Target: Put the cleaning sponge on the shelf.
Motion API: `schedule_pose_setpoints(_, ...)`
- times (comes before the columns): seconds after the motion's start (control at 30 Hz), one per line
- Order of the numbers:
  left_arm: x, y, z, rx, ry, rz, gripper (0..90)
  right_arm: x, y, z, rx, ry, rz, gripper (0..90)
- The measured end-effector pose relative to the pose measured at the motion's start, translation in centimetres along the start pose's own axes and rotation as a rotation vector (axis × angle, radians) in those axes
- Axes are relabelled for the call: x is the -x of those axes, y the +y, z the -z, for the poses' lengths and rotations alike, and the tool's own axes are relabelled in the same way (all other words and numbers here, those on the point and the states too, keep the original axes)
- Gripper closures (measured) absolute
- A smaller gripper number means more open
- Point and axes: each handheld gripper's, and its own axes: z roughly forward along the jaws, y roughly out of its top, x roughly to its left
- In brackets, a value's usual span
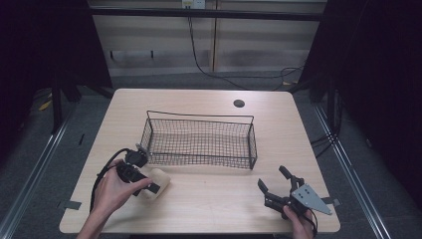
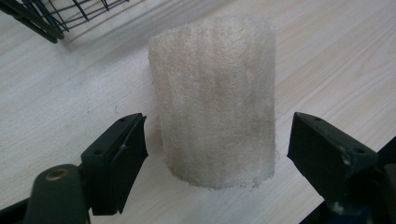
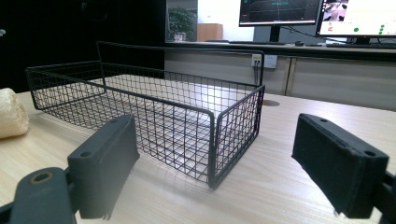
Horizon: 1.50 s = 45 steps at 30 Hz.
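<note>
Jaws of the left gripper (image 2: 212,149) stand wide apart, one on each side of a fuzzy cream roll (image 2: 214,100) that lies on the table (image 2: 70,93). I cannot tell if the pads touch the roll; a thin gap shows on both sides. From above, the roll (image 1: 157,183) lies near the table's front left, at about 8 o'clock from the middle, with the left gripper (image 1: 144,181) and the hand (image 1: 113,191) around it. Jaws of the right gripper (image 3: 224,163) are spread wide too, with nothing between them. That gripper (image 1: 274,183) sits at about 4 o'clock on the table (image 1: 209,199), held by the other hand (image 1: 298,225). A black wire basket (image 1: 201,139) stands in the middle, just at 1 o'clock from the roll. The basket (image 3: 154,121) has nothing inside
</note>
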Motion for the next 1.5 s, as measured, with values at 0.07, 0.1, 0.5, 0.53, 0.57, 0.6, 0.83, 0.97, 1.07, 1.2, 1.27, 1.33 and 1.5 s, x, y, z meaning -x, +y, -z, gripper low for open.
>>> schedule_pose_setpoints(0.07, 0.1, 0.2, -0.3, -0.015, 0.002, -0.003, 19.1, 0.0, 0.0, 0.0, 0.000, 0.000, 0.002, 13.6)
schedule_pose_setpoints(0.1, 0.1, 0.2, -0.3, -0.015, 0.002, -0.003, 19.1, 0.0, 0.0, 0.0, 0.000, 0.000, 0.002, 13.6)
schedule_pose_setpoints(0.5, 0.6, 0.5, -1.4, -0.077, 0.040, -0.012, 21.9, 0.0, 0.0, 0.0, 0.000, 0.003, 0.002, 13.6)
schedule_pose_setpoints(0.53, 0.6, 0.5, -1.5, -0.079, 0.044, -0.008, 21.8, 0.0, 0.0, 0.0, 0.000, 0.003, 0.002, 13.6)
schedule_pose_setpoints(0.57, 0.6, 0.6, -1.5, -0.080, 0.040, -0.010, 21.8, 0.0, 0.0, 0.0, 0.000, 0.003, 0.001, 13.5)
schedule_pose_setpoints(0.6, 0.7, 0.6, -1.6, -0.083, 0.040, -0.010, 21.8, 0.0, 0.0, 0.0, 0.000, 0.003, 0.003, 13.5)
schedule_pose_setpoints(0.83, 0.4, 0.6, -2.0, -0.100, 0.028, -0.005, 24.1, 0.0, 0.0, 0.0, 0.001, 0.003, 0.002, 13.6)
schedule_pose_setpoints(0.97, 0.4, 0.6, -2.0, -0.097, 0.035, -0.005, 27.5, 0.0, 0.0, 0.0, 0.000, 0.003, 0.002, 13.5)
schedule_pose_setpoints(1.07, 0.4, 0.5, -2.0, -0.103, 0.033, -0.001, 27.8, 0.0, 0.0, 0.0, 0.001, 0.002, 0.003, 13.6)
schedule_pose_setpoints(1.2, 0.4, 0.5, -1.8, -0.099, 0.028, 0.003, 28.1, 0.0, 0.0, 0.0, -0.002, 0.002, 0.001, 13.6)
schedule_pose_setpoints(1.27, 0.4, 0.4, -1.6, -0.089, 0.016, 0.006, 28.1, 0.0, 0.0, 0.0, -0.001, 0.002, 0.002, 13.5)
schedule_pose_setpoints(1.33, 0.4, 0.4, -1.5, -0.089, 0.012, 0.002, 28.2, 0.0, 0.0, 0.0, -0.001, 0.002, 0.001, 13.6)
schedule_pose_setpoints(1.5, 0.3, 0.3, -1.0, -0.069, -0.038, 0.009, 28.2, 0.0, 0.0, 0.0, -0.002, 0.002, 0.000, 13.6)
